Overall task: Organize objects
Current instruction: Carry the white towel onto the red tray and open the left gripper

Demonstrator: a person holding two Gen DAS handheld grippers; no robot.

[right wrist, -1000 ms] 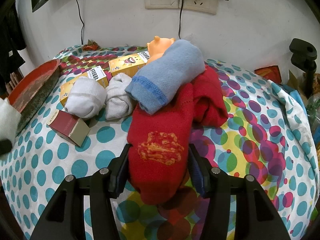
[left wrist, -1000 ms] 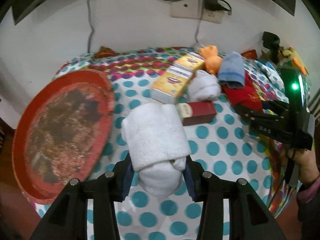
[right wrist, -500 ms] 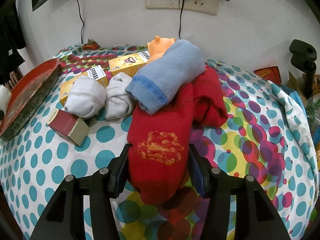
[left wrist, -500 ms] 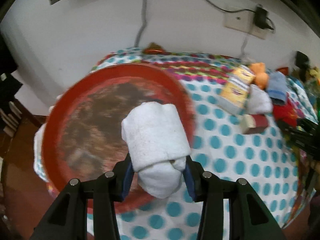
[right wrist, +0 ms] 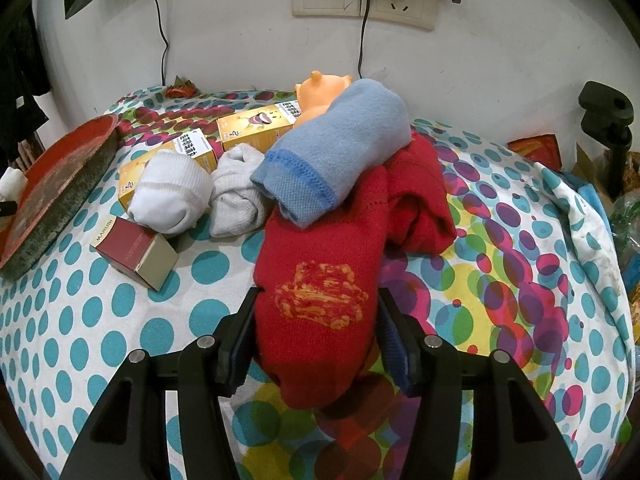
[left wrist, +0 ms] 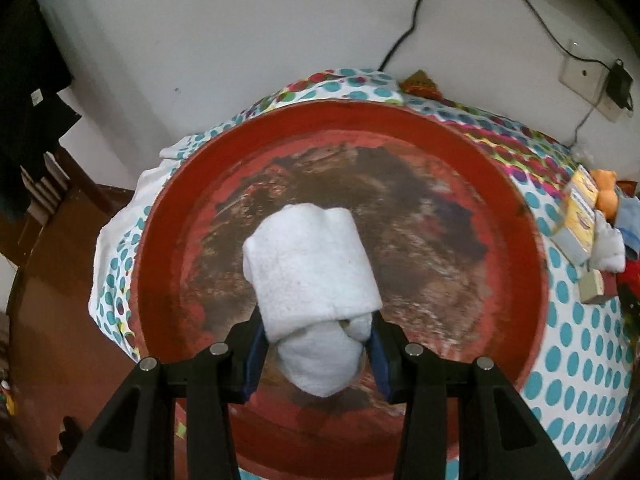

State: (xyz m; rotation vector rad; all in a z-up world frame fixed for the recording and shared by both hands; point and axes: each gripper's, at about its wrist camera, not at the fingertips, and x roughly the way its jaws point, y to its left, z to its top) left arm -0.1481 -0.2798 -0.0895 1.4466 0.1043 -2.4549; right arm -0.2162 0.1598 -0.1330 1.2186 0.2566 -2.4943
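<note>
1. Filling most of the left wrist view now, the red tray point(left wrist: 512, 200) has grown from a left-of-centre shape half a second ago to nearly the whole frame, on the polka-dot cloth point(left wrist: 576, 360).
2. Lying unchanged at lower centre of the right wrist view, the red sock point(right wrist: 320, 312) sits between the right gripper point(right wrist: 316, 344) jaws, which close against its sides.
3. At centre frame, the rolled white sock point(left wrist: 312, 272) is clamped in the left gripper point(left wrist: 316, 354), over the tray; contact with it is hard to judge.
4. At right edge, the boxes point(left wrist: 578, 216) have shrunk.
</note>
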